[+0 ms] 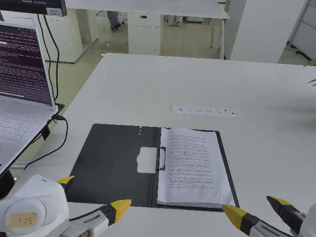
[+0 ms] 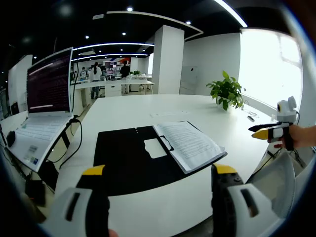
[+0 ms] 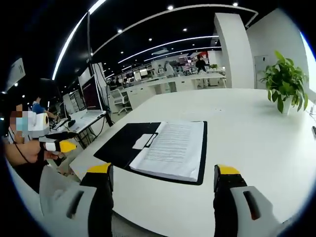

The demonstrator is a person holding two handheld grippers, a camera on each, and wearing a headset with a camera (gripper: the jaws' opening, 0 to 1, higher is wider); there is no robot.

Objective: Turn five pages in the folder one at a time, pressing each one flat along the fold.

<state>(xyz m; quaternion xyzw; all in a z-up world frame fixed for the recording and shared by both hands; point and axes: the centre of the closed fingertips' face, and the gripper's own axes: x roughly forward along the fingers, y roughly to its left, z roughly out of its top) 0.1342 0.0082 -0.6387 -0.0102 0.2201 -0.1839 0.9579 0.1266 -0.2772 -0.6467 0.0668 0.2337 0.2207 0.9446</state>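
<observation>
Bright, even indoor light. Lit by ceiling strips point(image 2: 229, 11) overhead and blown-out daylight from a window point(image 2: 266, 64). Only faint, soft shadows on the white table point(image 1: 197, 84). Sharp in the head view; bent and stretched at both gripper views' edges.

We log the left gripper point(image 1: 94, 193) with its jaws spread wide, yellow tips well apart and aimed forward. The right gripper point(image 1: 256, 207) matches it: jaws wide, tips forward. We hold the two well apart from each other. In the left gripper view, the right gripper sits far off to the right of the left jaws, held in a hand point(image 2: 296, 137), tips pointing left. In the right gripper view, the left gripper sits far left of the right jaws, tips pointing right.
</observation>
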